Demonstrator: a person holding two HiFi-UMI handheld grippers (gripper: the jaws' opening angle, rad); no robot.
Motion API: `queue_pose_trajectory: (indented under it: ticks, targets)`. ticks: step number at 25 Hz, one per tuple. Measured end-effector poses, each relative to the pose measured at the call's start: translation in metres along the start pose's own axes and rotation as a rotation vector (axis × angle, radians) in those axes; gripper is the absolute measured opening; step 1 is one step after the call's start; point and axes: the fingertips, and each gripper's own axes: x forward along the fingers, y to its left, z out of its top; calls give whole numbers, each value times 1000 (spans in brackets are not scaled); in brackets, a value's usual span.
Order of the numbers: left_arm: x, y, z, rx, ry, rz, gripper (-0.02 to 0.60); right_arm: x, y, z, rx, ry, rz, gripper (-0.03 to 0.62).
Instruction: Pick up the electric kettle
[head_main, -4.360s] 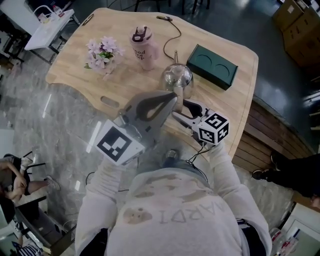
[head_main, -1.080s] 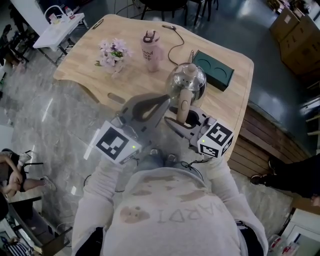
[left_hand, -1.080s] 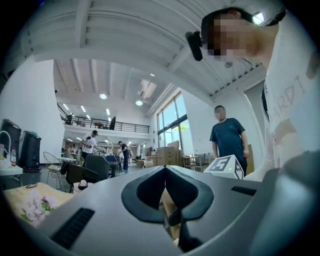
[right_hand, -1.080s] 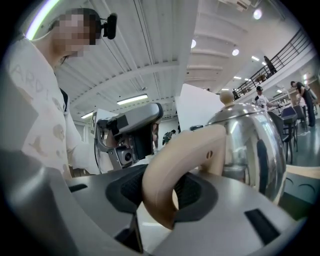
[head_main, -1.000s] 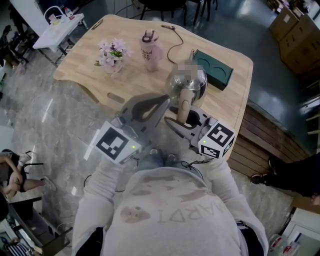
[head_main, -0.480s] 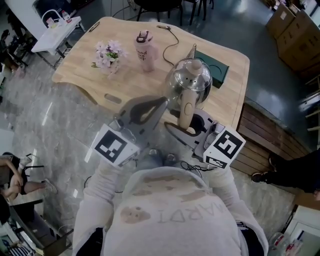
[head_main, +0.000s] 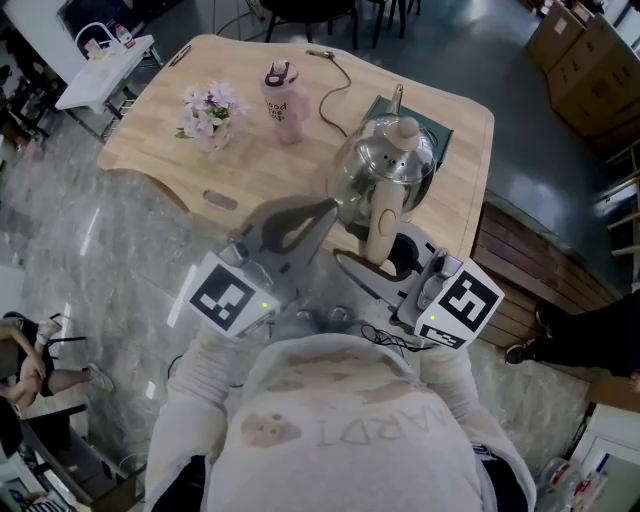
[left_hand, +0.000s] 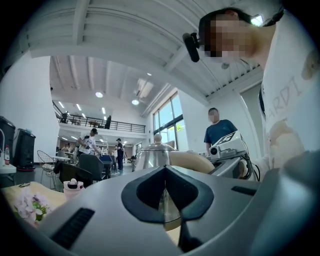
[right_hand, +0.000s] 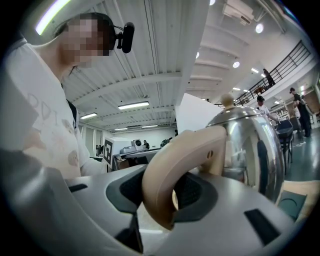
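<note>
Grip security matters most at this step: the right claw (head_main: 385, 262) is closed partway, its pads pressing on the beige handle (right_hand: 170, 185) of the electric kettle (head_main: 385, 165). The kettle appears to hang clear of the wooden surface (head_main: 270, 165), over the near end of the green tray (head_main: 376, 106). The steel body sits out ahead of the handle and will likely try to swing or tip, so the squeeze should stay firm and the claw level. Any further lift is best slow and straight up, with the spout kept from dipping. The left claw (head_main: 325, 210) has its jaws together on nothing, just beside the kettle, and could steady it if needed. Counted: one kettle, one pink bottle (head_main: 281, 100), one bunch of flowers (head_main: 207, 112), one green tray with two round recesses, one cable (head_main: 335, 75), two claws.
</note>
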Motion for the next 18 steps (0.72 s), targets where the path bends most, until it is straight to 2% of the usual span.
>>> queue_pose_trajectory:
  ticks: [6,18]
  targets:
    - [-5,9,-9,-44,29,-17,14,10,-6,0,-12,3,-37,140]
    - [-23,19,-8,-50,39,-53,14,24,-2,12,7,-58,-81,140]
